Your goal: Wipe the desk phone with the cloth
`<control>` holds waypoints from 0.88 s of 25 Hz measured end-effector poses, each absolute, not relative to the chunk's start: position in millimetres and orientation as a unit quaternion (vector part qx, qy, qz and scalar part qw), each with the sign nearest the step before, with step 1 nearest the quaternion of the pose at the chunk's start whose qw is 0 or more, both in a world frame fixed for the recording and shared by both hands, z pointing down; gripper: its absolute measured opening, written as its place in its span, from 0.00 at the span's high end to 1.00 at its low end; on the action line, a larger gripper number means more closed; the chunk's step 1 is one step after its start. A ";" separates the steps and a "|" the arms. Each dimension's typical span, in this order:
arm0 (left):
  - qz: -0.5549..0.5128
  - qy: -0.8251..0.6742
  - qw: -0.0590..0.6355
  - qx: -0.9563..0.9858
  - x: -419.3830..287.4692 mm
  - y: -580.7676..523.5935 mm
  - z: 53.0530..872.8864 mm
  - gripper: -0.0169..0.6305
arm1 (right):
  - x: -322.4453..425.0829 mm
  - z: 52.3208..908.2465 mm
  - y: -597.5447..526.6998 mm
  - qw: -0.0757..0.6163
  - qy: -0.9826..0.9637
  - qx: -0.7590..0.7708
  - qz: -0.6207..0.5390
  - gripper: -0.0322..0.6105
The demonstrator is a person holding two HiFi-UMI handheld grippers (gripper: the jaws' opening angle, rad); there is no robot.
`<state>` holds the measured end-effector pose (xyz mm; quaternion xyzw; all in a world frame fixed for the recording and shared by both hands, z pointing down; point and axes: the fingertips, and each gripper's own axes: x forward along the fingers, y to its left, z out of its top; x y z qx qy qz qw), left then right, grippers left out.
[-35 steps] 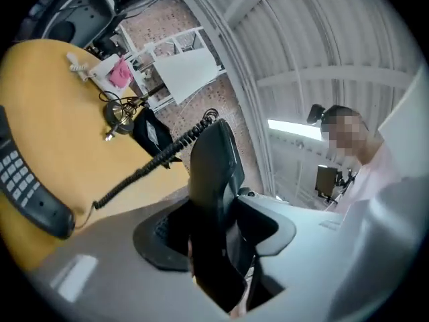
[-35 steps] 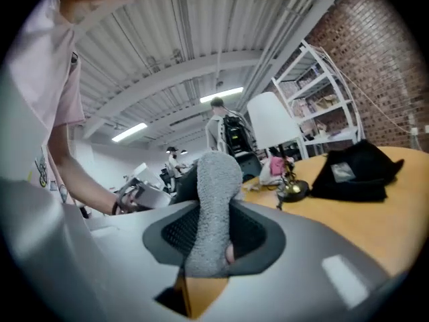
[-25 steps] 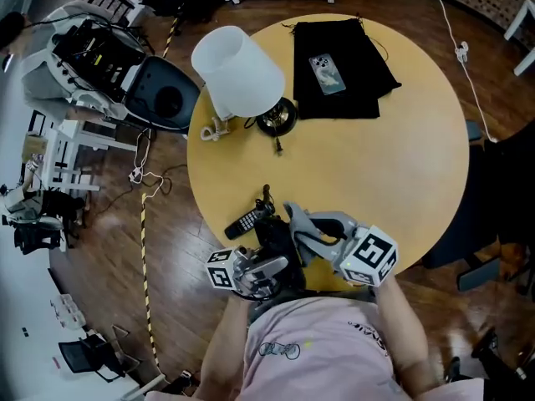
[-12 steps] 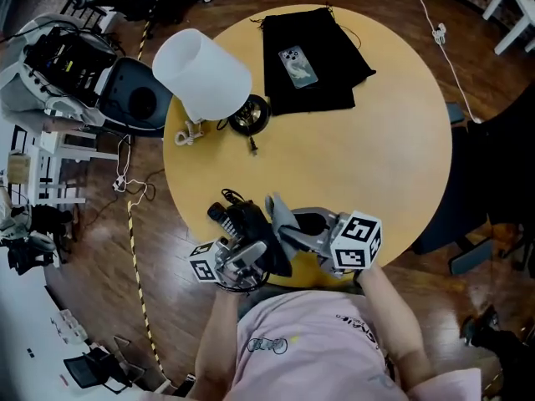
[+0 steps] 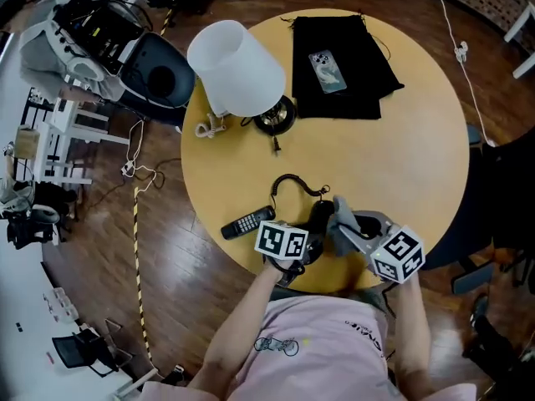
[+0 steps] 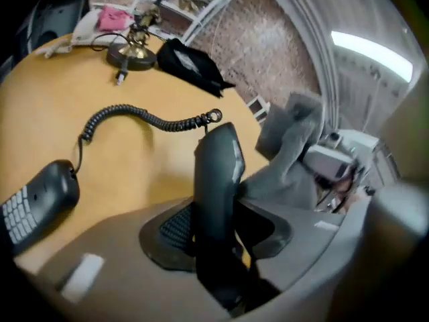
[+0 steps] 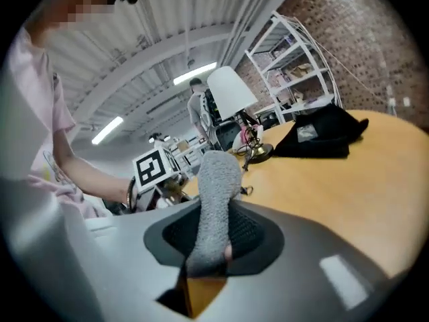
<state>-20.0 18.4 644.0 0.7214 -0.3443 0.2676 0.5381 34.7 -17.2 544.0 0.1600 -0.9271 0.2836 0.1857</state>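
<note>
Two grips are set: your left hand-held gripper (image 6: 216,228) is clamped on the desk phone's slim dark piece (image 6: 218,170) over the near side of the table (image 5: 401,157), and your right hand-held gripper (image 7: 211,237) pinches the grey cloth (image 7: 214,186) just beside it. If you rub hard, that piece may twist in the jaws, or the coiled cord (image 5: 288,179) may drag the keypad handset (image 5: 248,222) off the table. No container holds anything; the smartphone (image 5: 327,72) lies atop the flat black bag (image 5: 364,78).

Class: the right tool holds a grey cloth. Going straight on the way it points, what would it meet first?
Probably the black handset gripped in the left tool, just ahead of the cloth in the head view; depth is unclear.
</note>
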 end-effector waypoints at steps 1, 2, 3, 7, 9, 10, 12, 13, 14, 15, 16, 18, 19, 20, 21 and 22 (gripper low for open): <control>0.310 -0.346 0.522 0.716 -15.3 23.3 654.7 0.74 | 27.9 547.3 -22.1 0.221 -0.927 0.160 0.256 0.80; 0.348 -0.350 0.496 0.715 -13.3 26.8 662.4 0.73 | 19.2 551.8 -26.4 0.259 -0.926 0.156 0.226 0.80; 0.381 -0.355 0.463 0.717 -12.9 29.0 666.1 0.72 | 9.2 557.4 -29.5 0.299 -0.922 0.147 0.197 0.80; 0.432 -0.388 0.350 0.735 -21.1 31.7 646.9 0.50 | -26.9 585.9 -33.9 0.429 -0.893 0.099 0.096 0.80; 0.430 -0.416 0.333 0.729 -41.6 37.0 635.3 0.49 | -44.0 594.2 -30.2 0.462 -0.882 0.076 0.054 0.80; 0.428 -0.430 0.326 0.725 -56.0 40.4 628.7 0.49 | -54.1 596.0 -23.5 0.471 -0.880 0.058 0.040 0.80; 0.414 -0.463 0.318 0.716 -89.6 49.2 612.4 0.49 | -73.8 600.9 5.9 0.494 -0.869 -0.014 0.014 0.80; 0.400 -0.481 0.320 0.712 -108.0 55.1 603.5 0.49 | -81.3 604.7 30.6 0.513 -0.855 -0.073 0.000 0.80; 0.381 -0.496 0.329 0.708 -125.6 62.6 595.2 0.49 | -86.7 607.5 61.2 0.529 -0.836 -0.145 -0.011 0.80; 0.360 -0.503 0.345 0.706 -141.0 72.2 588.3 0.49 | -90.1 607.6 95.3 0.536 -0.814 -0.222 -0.012 0.80; 0.339 -0.505 0.363 0.706 -153.7 83.1 582.7 0.46 | -92.9 604.0 128.6 0.532 -0.794 -0.292 -0.004 0.80; 0.295 -0.515 0.386 0.706 -176.4 104.0 572.3 0.44 | -102.1 591.4 172.2 0.499 -0.784 -0.368 0.022 0.80; 0.277 -0.525 0.388 0.705 -187.5 112.1 567.6 0.45 | -109.3 587.6 172.9 0.481 -0.801 -0.356 0.033 0.80; 0.266 -0.535 0.386 0.703 -199.1 117.6 564.2 0.45 | -116.8 587.5 155.6 0.467 -0.829 -0.306 0.043 0.80; 0.263 -0.547 0.379 0.698 -211.2 120.2 562.0 0.45 | -122.3 590.3 122.9 0.457 -0.859 -0.225 0.056 0.80; 0.267 -0.559 0.367 0.694 -222.7 120.8 561.1 0.45 | -123.9 594.1 82.6 0.453 -0.879 -0.131 0.070 0.80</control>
